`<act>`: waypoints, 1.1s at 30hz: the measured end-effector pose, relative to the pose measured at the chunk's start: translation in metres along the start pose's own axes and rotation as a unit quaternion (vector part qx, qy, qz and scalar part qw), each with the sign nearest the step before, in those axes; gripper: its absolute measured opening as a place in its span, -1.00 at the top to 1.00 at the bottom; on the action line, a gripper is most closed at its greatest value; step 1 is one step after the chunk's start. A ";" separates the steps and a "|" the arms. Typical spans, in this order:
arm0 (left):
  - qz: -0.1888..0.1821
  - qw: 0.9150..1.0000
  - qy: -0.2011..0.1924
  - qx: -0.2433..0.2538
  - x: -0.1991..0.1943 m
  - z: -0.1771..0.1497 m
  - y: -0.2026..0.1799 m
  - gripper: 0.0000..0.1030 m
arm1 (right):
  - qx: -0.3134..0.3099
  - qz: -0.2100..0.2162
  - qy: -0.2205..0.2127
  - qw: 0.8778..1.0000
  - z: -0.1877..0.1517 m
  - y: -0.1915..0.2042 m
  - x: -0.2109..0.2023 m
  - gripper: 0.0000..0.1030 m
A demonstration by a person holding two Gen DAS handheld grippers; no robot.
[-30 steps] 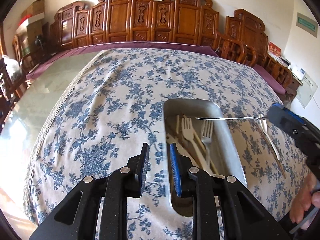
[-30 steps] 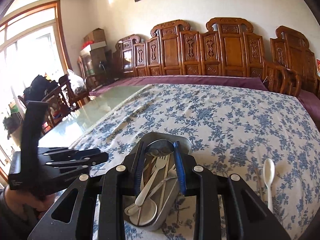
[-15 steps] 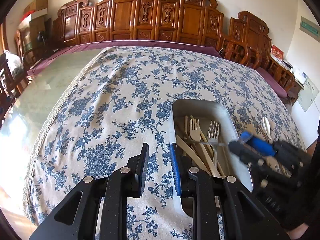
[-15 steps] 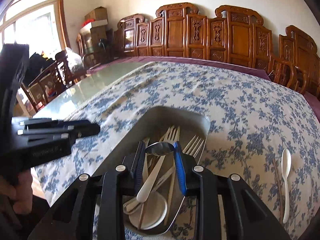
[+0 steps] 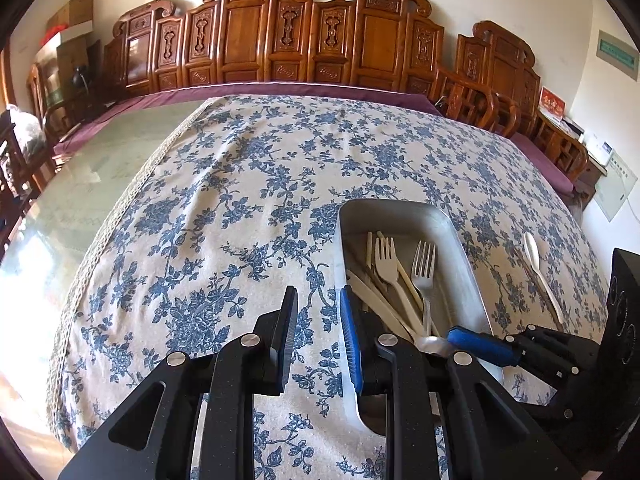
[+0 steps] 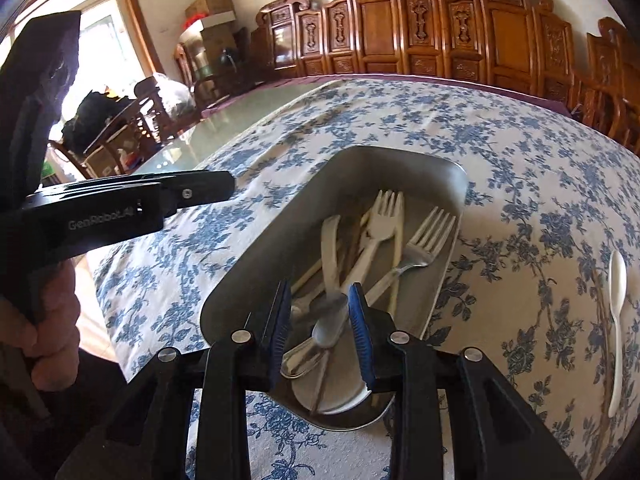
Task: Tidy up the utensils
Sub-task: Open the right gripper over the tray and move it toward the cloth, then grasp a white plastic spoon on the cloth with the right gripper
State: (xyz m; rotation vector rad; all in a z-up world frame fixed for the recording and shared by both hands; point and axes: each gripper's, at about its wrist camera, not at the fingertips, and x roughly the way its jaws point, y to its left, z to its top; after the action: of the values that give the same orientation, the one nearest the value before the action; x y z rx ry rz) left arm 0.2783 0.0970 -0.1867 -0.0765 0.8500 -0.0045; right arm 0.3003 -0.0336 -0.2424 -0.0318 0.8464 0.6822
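A metal tray (image 6: 400,152) on the flowered tablecloth holds a metal fork (image 6: 424,248), a pale plastic fork (image 6: 380,216), other pale utensils and a small white dish. My right gripper (image 6: 320,286) hangs low over the tray's near end. A metal spoon (image 6: 330,322) sits blurred between its pads, with a gap on the left side, so it looks loose. From the left wrist view the spoon's bowl (image 5: 430,344) shows beside the right gripper's blue pad (image 5: 480,346). My left gripper (image 5: 318,292) hovers open and empty over the cloth, left of the tray (image 5: 400,205).
A white spoon (image 6: 616,320) lies on the cloth right of the tray, beside a thin dark stick; the left wrist view shows the white spoon (image 5: 540,268) too. Carved wooden chairs line the far side. Bare glass tabletop lies left of the cloth.
My right gripper has come down from above the table into the tray with the metal spoon. The spoon now sits lower between the pads and is blurred. The left gripper has stayed put.
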 end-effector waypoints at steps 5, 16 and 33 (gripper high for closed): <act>-0.003 1.000 0.001 0.004 0.000 0.000 -0.005 0.61 | 0.004 0.001 -0.013 1.000 0.003 -0.008 -0.014 0.35; -0.021 0.999 -0.002 0.028 -0.001 0.000 -0.040 0.38 | 0.019 -0.071 -0.050 0.996 0.011 -0.085 -0.089 0.28; -0.054 0.995 0.002 0.088 0.010 -0.009 -0.132 0.03 | 0.056 -0.150 0.037 0.986 -0.036 -0.216 -0.072 0.59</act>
State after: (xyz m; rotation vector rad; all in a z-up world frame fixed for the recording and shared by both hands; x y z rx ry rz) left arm 0.2816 -0.0356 -0.1911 0.0426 0.8447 -0.1808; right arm 0.3655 -0.2535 -0.2675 -0.0822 0.9273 0.3507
